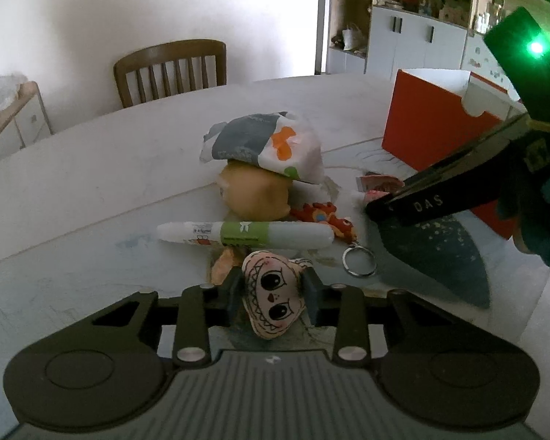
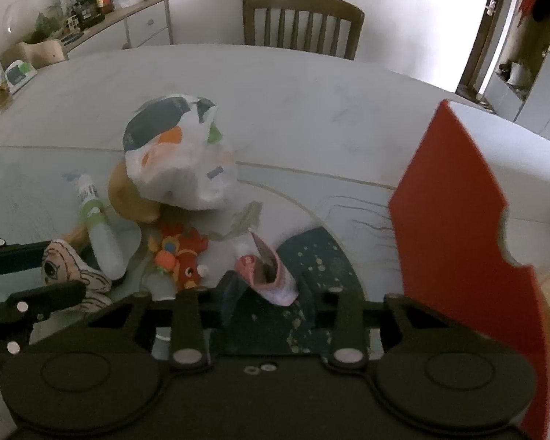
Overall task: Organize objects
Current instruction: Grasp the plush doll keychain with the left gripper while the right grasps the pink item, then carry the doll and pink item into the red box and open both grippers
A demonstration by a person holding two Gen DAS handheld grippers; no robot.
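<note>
A pale, marble-like table with thin curved inlay lines carries the clutter, and a dark blue speckled mat lies on its near right part. A wooden slat-back chair stands at the far edge against a plain white wall; to the right an open doorway shows white cabinets and crowded shelves, and a low sideboard loaded with jars and bags sits in the far left corner of the right wrist view. The left gripper pinches a small heart-shaped fabric doll face between its fingers, low over the table. Just beyond it lie a white and green tube, a red cartoon keychain with a metal ring, and a tan plush toy under a crumpled printed plastic bag. The right gripper holds a small pink and white packet between its fingers above the mat. An open red box with a white interior stands upright just beside it on the right.
</note>
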